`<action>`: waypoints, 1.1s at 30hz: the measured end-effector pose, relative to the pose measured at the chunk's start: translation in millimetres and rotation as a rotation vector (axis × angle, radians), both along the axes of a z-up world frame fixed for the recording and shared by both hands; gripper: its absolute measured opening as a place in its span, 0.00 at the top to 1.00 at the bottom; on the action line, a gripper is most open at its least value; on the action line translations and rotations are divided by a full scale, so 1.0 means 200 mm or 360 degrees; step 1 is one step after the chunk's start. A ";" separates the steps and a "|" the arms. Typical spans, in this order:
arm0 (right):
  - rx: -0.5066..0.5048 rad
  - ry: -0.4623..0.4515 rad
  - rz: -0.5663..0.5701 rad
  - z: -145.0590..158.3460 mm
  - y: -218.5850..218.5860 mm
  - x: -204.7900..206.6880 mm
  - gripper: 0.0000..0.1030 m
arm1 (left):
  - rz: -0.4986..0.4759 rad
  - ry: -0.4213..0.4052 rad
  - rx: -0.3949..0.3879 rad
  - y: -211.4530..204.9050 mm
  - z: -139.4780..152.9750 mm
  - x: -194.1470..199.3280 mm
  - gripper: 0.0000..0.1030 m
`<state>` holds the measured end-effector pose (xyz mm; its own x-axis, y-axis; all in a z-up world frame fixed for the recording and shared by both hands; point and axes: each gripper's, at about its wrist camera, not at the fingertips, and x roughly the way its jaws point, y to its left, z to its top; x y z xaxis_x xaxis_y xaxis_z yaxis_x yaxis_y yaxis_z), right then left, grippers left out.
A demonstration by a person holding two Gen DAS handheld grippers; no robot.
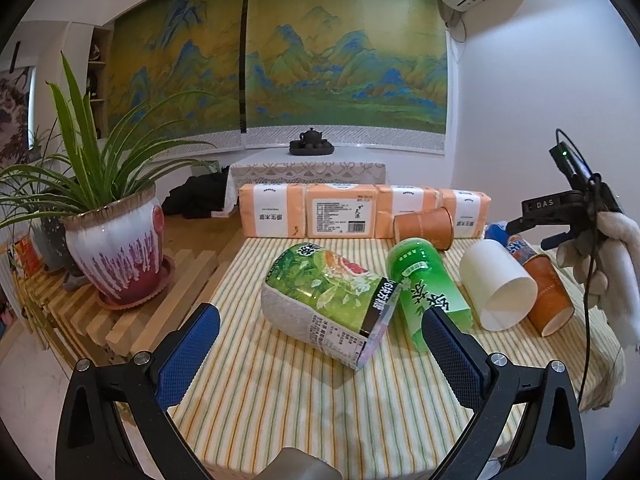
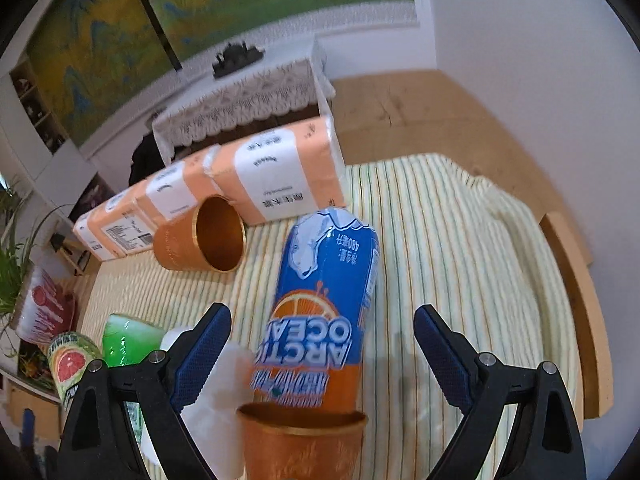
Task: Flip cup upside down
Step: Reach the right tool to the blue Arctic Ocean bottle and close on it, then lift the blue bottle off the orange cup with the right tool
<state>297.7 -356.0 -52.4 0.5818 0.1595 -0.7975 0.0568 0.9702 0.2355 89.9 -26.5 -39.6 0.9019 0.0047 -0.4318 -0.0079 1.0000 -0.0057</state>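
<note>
Striped cloth [image 2: 460, 240] covers the table; on it the blue-orange "ARCTIC OCEAN" bottle [image 2: 324, 300] lies toward 12 o'clock. At 6 o'clock the orange paper cup [image 2: 300, 448], faintly patterned, opens upward between the right gripper [image 2: 322, 354] fingers, spread apart. Left gripper [image 1: 320, 354] likewise gapes, empty.

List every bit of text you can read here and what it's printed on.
"DAS": black body of the right gripper, seen from the left wrist.
"ARCTIC OCEAN", upside down, last letters cut off: blue and orange bottle.
"480" beside Chinese characters: same bottle, upper part.
Green bottle, grapefruit tea bottle, tissue packs: Chinese print and a barcode, too small to quote.
</note>
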 end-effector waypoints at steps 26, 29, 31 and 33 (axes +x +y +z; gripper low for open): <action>0.0262 0.0191 -0.0015 -0.12 -0.07 0.21 0.43 | 0.0045 0.0023 -0.0028 0.08 -0.02 0.01 0.01; 0.0282 0.0122 -0.0057 -0.08 -0.09 0.20 0.43 | 0.0043 0.0021 -0.0024 0.08 -0.02 0.00 0.01; 0.0306 0.0064 -0.0086 -0.03 -0.11 0.19 0.43 | 0.0043 0.0017 -0.0024 0.08 -0.01 -0.01 0.01; 0.0327 -0.0003 -0.0094 0.03 -0.12 0.18 0.43 | 0.0043 0.0013 -0.0025 0.08 0.00 -0.01 0.01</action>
<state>333.0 -381.0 -45.8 0.5966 0.2841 -0.7506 0.1117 0.8967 0.4283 87.6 -9.9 -40.4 0.8982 0.0221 -0.4391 -0.0350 0.9992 -0.0214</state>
